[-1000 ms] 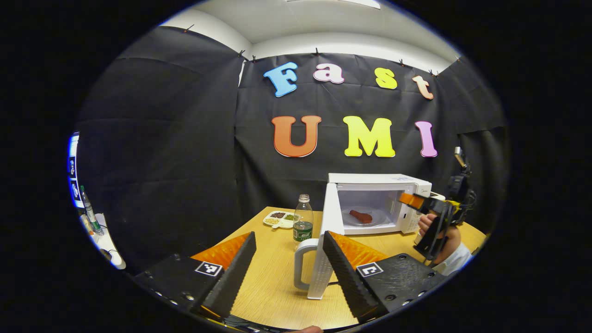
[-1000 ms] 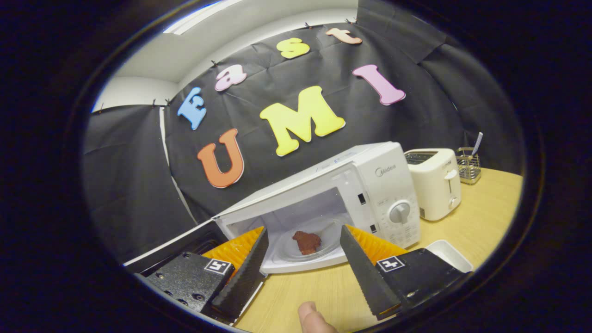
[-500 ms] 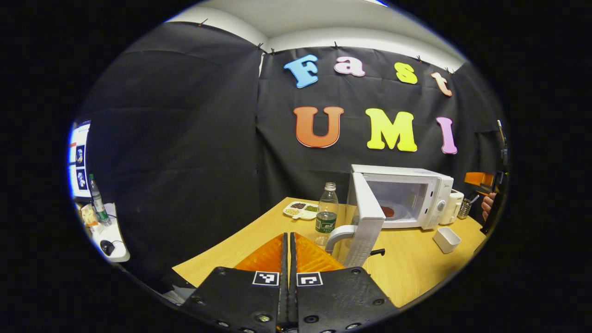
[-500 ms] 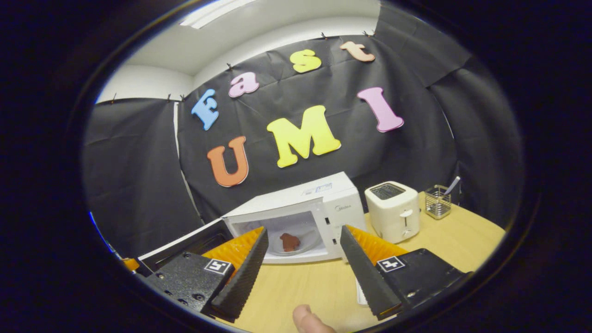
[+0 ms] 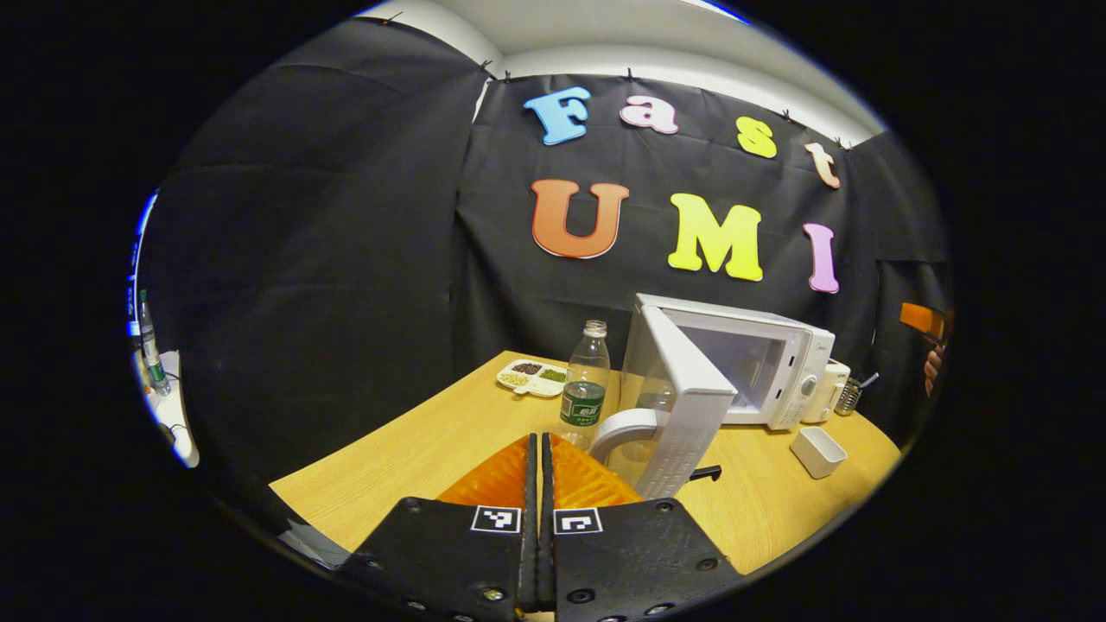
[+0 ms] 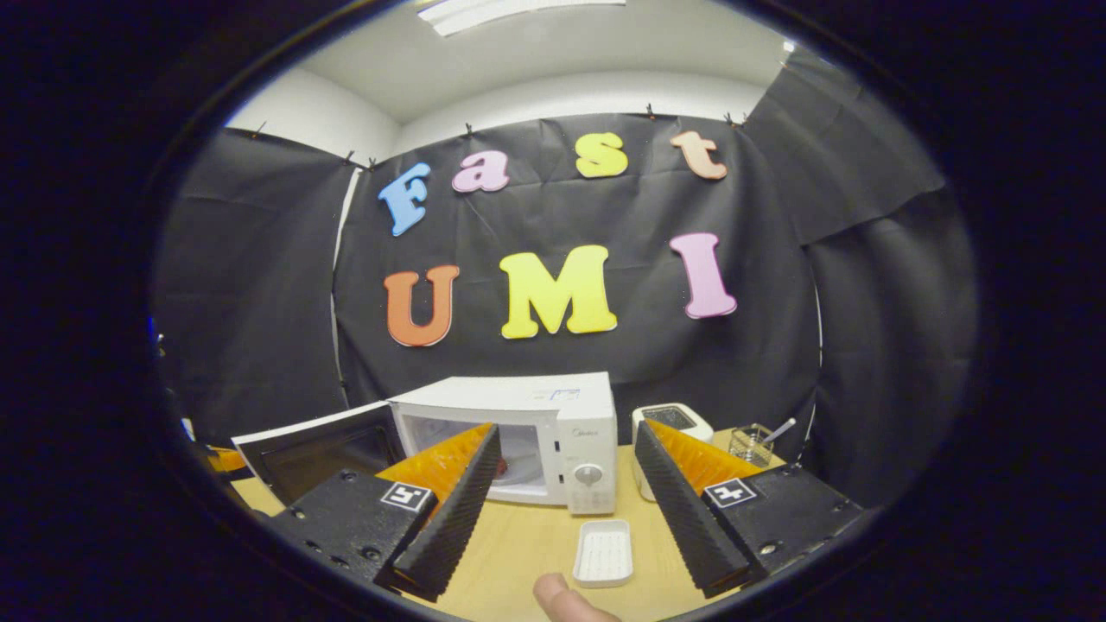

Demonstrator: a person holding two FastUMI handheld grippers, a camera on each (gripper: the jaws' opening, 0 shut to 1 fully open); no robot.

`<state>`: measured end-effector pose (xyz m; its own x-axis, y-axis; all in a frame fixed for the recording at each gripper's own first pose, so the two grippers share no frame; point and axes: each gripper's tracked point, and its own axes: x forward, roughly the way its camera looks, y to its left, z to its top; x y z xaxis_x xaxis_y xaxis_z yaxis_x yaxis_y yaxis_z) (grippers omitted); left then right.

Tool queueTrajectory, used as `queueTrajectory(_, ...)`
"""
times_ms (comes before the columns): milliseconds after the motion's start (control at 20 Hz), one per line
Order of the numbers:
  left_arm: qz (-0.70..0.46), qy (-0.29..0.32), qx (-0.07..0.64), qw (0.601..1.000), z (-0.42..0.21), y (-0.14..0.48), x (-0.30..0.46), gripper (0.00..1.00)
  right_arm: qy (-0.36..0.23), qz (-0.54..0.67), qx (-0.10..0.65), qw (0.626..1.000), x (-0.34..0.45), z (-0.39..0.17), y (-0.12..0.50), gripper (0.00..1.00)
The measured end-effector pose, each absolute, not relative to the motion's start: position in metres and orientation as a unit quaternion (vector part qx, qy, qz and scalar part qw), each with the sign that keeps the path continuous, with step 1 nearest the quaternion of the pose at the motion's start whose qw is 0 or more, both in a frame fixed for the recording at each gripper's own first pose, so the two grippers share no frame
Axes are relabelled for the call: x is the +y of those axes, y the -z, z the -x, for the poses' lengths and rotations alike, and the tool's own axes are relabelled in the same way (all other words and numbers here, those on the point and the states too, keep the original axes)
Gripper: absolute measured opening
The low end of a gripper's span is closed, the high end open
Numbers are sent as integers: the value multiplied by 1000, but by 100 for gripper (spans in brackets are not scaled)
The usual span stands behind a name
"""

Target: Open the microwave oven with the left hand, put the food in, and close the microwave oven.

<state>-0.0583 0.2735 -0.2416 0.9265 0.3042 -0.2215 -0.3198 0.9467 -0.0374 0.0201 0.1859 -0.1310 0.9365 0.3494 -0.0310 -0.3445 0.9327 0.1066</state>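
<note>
The white microwave (image 5: 778, 363) stands on the wooden table (image 5: 449, 441) with its door (image 5: 687, 406) swung partway out. My left gripper (image 5: 537, 445) is shut on nothing, its tips just left of the door's curved handle (image 5: 618, 428); I cannot tell whether they touch. In the right gripper view the microwave (image 6: 570, 415) sits straight ahead, door (image 6: 311, 445) open to the left. A reddish piece of food (image 6: 504, 467) lies inside, partly behind a finger. My right gripper (image 6: 567, 432) is open and empty, held back from the oven.
A plastic bottle (image 5: 585, 384) and a divided seed tray (image 5: 531, 377) stand left of the door. A small white dish (image 6: 603, 553) lies before the microwave. A toaster (image 6: 670, 423) and a wire holder (image 6: 752, 443) stand to its right. A thumb (image 6: 562, 600) shows below.
My left gripper, open around the door's edge a second ago, has shut and swung left; the door now stands more closed. My right gripper has drawn back from the oven and levelled out.
</note>
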Motion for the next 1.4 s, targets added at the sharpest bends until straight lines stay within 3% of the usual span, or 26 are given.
queueTrajectory(300,12,-148,130,980,50,255,252,0,-185,-50,22,981,178,-21,131,99)
queueTrajectory(350,18,-136,127,982,51,252,242,14,-182,-48,26,982,174,-22,133,99)
queueTrajectory(400,27,-124,126,984,49,252,233,0,-178,-46,27,983,171,-24,135,99)
queueTrajectory(500,44,-96,122,987,43,250,213,0,-173,-45,32,983,167,-24,137,99)
queueTrajectory(550,52,-76,121,988,39,250,201,0,-172,-45,32,983,166,-25,139,88)
queueTrajectory(800,73,9,119,990,15,253,144,0,-159,-53,28,985,151,-28,140,88)
queueTrajectory(850,68,26,115,991,11,251,135,14,-156,-52,29,986,149,-30,142,88)
queueTrajectory(900,62,46,109,991,4,250,125,0,-154,-52,30,986,147,-30,142,88)
queueTrajectory(1000,60,94,102,989,-7,250,103,0,-154,-59,28,986,145,-29,140,88)
queueTrajectory(1050,62,116,101,986,-11,250,93,0,-154,-61,27,986,143,-28,140,99)
queueTrajectory(1400,66,154,102,980,-46,255,60,0,-149,-66,20,987,137,-31,140,99)
